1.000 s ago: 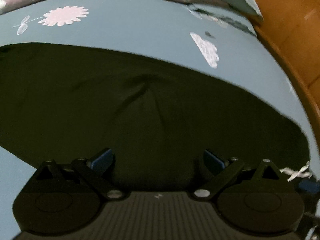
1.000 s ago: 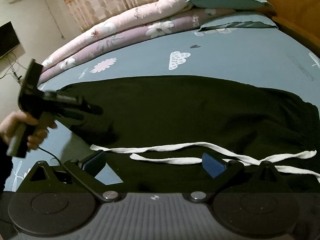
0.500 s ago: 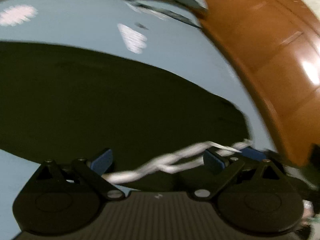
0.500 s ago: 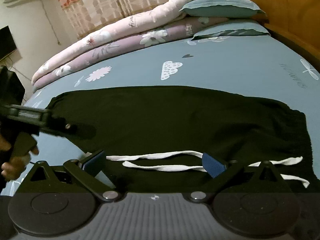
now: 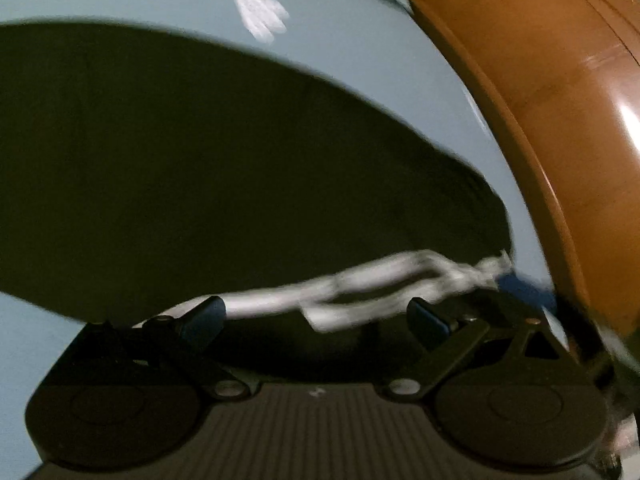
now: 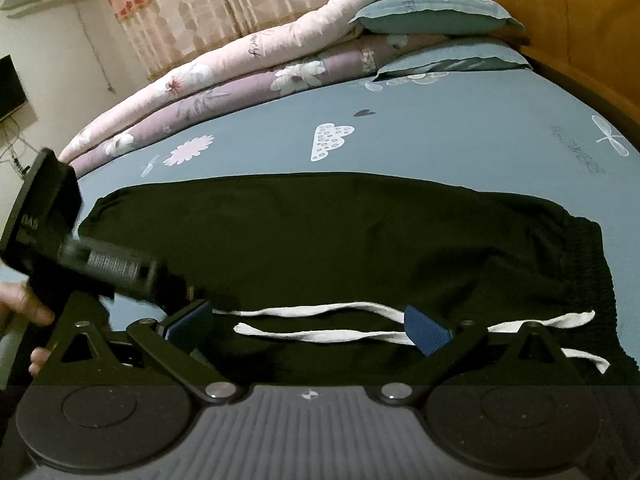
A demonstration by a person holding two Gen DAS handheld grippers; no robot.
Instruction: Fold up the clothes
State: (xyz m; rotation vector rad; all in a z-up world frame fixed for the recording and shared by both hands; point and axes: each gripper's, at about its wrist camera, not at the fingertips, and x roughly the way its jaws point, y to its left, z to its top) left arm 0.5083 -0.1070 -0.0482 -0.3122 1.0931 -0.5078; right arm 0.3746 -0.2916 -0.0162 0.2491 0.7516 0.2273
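Note:
A pair of black trousers (image 6: 340, 232) lies flat across the blue sheet (image 6: 440, 128), elastic waistband (image 6: 600, 280) to the right. Two white drawstrings (image 6: 312, 312) trail leftwards over the near part of the cloth. My right gripper (image 6: 308, 326) is open just above the strings, holding nothing. In the left wrist view, blurred, the trousers (image 5: 200, 160) fill the middle and the drawstrings (image 5: 360, 284) run between the open fingers of my left gripper (image 5: 316, 320). The left gripper's black body (image 6: 80, 256), held by a hand (image 6: 24, 300), reaches in from the left.
Folded floral quilts (image 6: 240, 76) and two pillows (image 6: 432, 12) are stacked along the far side of the bed. A wooden headboard (image 5: 560, 80) runs down the right. A curtain (image 6: 200, 8) and a dark screen (image 6: 10, 84) stand beyond the bed.
My left gripper has swung right along the trousers toward the waistband end, and the drawstrings have come between its fingers. In the right wrist view it now sits close beside my right gripper.

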